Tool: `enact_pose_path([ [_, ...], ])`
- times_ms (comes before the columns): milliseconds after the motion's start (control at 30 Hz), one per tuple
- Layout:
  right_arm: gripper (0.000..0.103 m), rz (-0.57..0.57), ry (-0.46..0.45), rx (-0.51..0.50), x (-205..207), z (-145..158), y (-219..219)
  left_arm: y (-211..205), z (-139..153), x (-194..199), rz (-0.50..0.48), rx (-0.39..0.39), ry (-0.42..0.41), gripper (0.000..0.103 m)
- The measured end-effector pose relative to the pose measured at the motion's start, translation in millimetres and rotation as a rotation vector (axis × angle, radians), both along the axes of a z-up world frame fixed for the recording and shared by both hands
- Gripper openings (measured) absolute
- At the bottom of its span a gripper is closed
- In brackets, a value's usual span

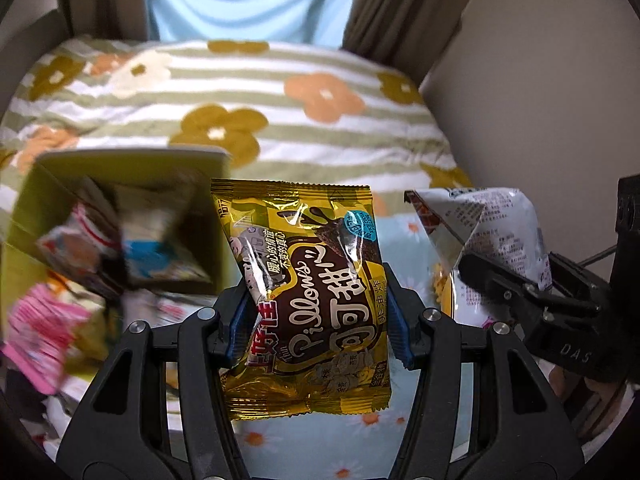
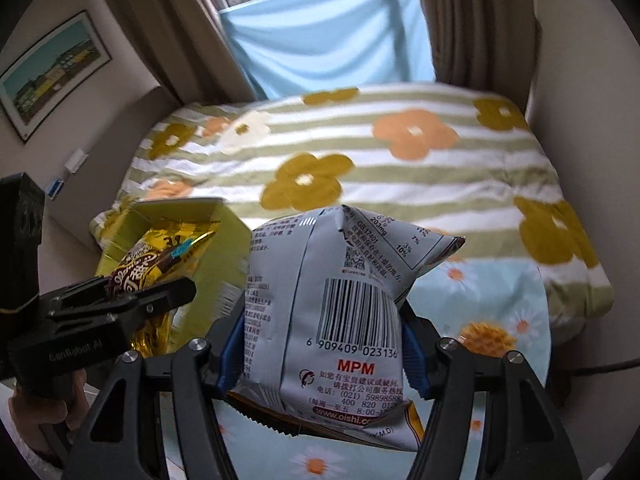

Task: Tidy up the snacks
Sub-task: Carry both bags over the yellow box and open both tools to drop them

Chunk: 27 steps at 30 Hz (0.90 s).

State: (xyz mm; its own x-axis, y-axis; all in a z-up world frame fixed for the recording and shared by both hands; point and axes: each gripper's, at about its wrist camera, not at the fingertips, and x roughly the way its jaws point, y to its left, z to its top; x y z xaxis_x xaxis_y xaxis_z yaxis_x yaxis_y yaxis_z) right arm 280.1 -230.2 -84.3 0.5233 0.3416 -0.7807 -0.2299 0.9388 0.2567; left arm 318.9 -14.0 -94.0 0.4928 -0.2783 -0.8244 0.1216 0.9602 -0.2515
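Snacks were partly sorted: the yellow-green box [image 1: 120, 216] on the bed [image 1: 224, 92] already held several packets. The left tongs [image 1: 316, 320] were clamped on a gold Pillows chocolate packet [image 1: 304, 292], held in the air beside the box. The right tongs [image 2: 324, 356] gripped a grey Oishi bag [image 2: 332, 320]. I judged both still had to go in, and pink packets [image 1: 44, 328] lay outside.

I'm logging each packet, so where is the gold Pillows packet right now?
The gold Pillows packet is clamped in the left tongs, held off the bed beside the green box.
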Motion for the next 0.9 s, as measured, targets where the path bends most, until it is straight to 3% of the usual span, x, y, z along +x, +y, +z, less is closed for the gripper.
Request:
enact_pose_path([
  [167,0.061,-0.015,-0.043,0.023,-4,18,47,58,20,0,0.008,-0.012,-0.027,0.052],
  [300,0.061,-0.007,-0.044,0.032,0,16,93,112,22,1,0.026,0.025,-0.033,0.052],
  [600,0.061,0.014,0.009,0.048,10,-15,187,207,-14,19,0.040,0.056,0.042,0.052],
  [900,0.061,-0.007,0.069,0.033,8,-35,215,235,-49,42,0.020,0.070,0.114,0.056],
])
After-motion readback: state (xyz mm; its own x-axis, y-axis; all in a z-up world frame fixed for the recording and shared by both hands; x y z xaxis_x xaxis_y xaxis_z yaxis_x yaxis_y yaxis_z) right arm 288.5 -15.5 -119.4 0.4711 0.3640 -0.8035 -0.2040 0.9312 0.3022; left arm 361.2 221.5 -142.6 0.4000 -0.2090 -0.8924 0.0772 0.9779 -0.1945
